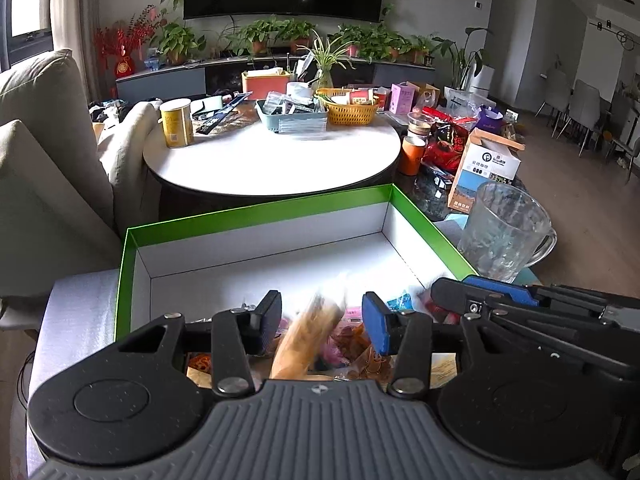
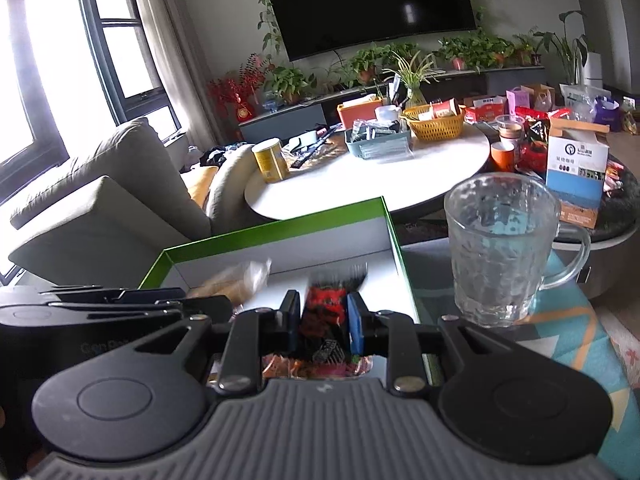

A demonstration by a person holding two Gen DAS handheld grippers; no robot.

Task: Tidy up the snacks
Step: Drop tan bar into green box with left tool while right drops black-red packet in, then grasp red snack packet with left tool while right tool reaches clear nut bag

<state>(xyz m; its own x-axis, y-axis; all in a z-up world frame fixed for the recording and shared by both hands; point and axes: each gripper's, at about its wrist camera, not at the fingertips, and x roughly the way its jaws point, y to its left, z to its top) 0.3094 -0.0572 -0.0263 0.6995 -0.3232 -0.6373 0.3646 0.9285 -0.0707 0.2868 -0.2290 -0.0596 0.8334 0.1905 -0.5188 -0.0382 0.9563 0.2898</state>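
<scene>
A white box with a green rim lies open below both grippers, and several snack packets lie at its near end. My left gripper hangs over them, its jaws partly apart around a blurred tan bread packet in clear wrap; that packet shows at its tips in the right wrist view. My right gripper is shut on a red and black snack packet just over the box's right side. The two grippers are close side by side: right gripper, left gripper.
A textured glass mug stands just right of the box. Beyond it is a round white table with baskets, a yellow can and cartons. A beige sofa is at the left.
</scene>
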